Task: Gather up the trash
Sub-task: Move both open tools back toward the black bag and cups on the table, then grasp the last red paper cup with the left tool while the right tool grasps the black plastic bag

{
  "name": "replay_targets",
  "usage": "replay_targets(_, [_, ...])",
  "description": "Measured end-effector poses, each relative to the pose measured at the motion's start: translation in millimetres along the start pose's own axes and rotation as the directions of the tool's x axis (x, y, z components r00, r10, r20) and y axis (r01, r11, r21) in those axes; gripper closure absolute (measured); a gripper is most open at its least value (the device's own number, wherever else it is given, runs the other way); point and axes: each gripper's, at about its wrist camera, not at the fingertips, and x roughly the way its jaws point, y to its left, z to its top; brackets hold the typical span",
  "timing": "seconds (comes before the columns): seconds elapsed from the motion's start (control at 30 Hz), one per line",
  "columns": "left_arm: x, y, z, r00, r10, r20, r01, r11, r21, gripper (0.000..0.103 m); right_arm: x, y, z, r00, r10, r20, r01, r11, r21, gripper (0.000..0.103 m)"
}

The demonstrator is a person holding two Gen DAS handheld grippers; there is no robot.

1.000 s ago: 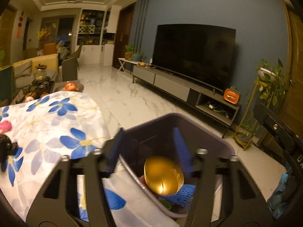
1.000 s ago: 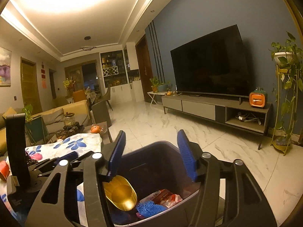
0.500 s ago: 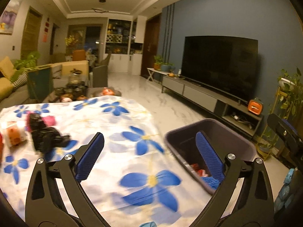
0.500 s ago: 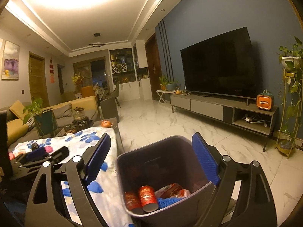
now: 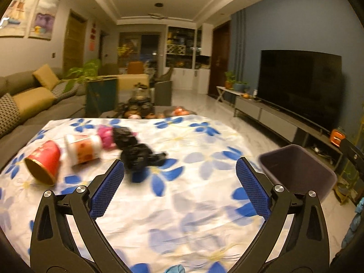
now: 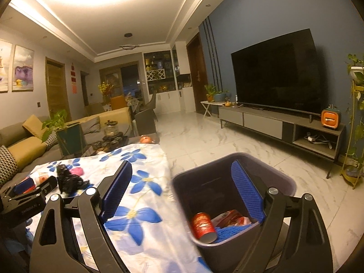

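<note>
Left wrist view: left hand-held gripper, jaws spread, empty, above the white blue-flowered cloth surface. At 10 o'clock: toppled red paper cup, white printed cup, crumpled black plastic bag. At 3 o'clock: dark purple plastic bin.

Right wrist view: right hand-held gripper, jaws spread, empty, over the bin; inside, a red can, red wrapper, blue mesh.
</note>
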Motion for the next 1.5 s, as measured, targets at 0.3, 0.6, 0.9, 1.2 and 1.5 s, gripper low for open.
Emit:
replay_targets(0.3, [-16, 51, 0, 0.995, 0.1, 0.012, -0.099, 0.994, -0.048, 0.006, 4, 38, -8, 0.998, 0.058, -0.026, -0.059, 0.998, -0.037, 0.017])
replay_targets(0.6, [-27, 94, -4, 0.986, 0.168, 0.01, -0.166, 0.981, -0.096, 0.006, 8, 83, -20, 0.992, 0.116, -0.044, -0.119, 0.99, -0.072, 0.017])
replay_targets(0.9, [-31, 144, -10, 0.967, 0.253, 0.011, -0.248, 0.956, -0.156, 0.006, 27, 133, -35, 0.979, 0.185, -0.081, -0.191, 0.979, -0.073, 0.017])
replay_targets(1.2, [-15, 175, -16, 0.959, 0.284, -0.015, -0.282, 0.943, -0.174, 0.02, 66, 189, -51, 0.965, 0.23, -0.123, -0.243, 0.964, -0.11, 0.017])
replay_targets(1.5, [16, 194, -11, 0.966, 0.247, -0.075, -0.257, 0.945, -0.204, 0.047, 91, 220, -58, 0.962, 0.238, -0.133, -0.256, 0.956, -0.145, 0.017])
